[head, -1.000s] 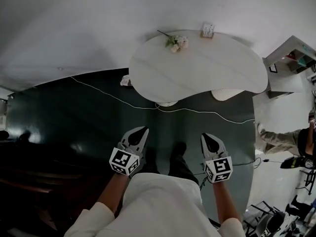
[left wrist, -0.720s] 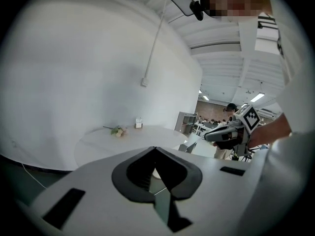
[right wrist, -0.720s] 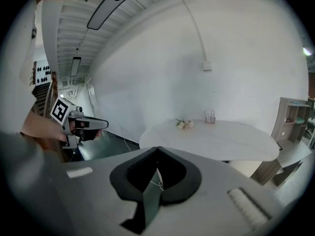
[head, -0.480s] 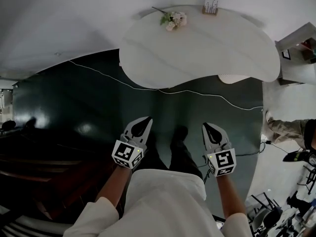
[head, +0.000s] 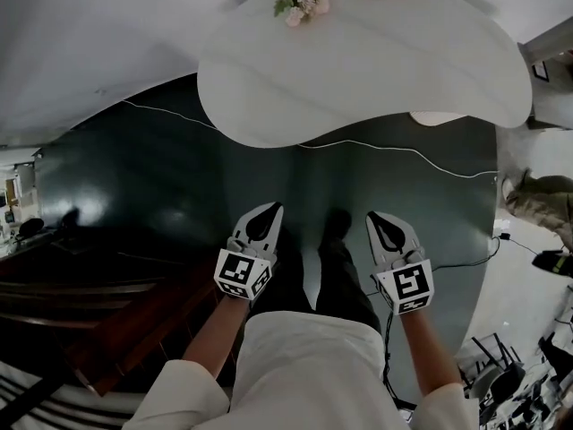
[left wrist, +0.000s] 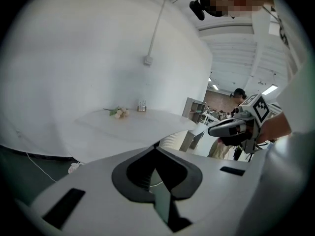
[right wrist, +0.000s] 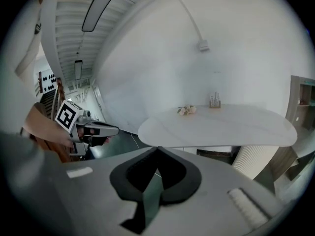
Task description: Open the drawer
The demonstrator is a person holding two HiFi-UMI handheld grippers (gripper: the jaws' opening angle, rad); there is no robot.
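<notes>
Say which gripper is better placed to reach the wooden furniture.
Left, probably. The wooden furniture lies on the left gripper's side, just beside that arm. The right gripper is farther off, past the person's legs. Both are shut and empty.

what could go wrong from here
1. A white cable crosses the dark floor in front of the table. A step forward could snag it, so there is some risk of a trip.
2. No drawer shows in any view. The left gripper and the right gripper both have their jaws together and hold nothing, so they would likely need opening before they take a handle.
</notes>
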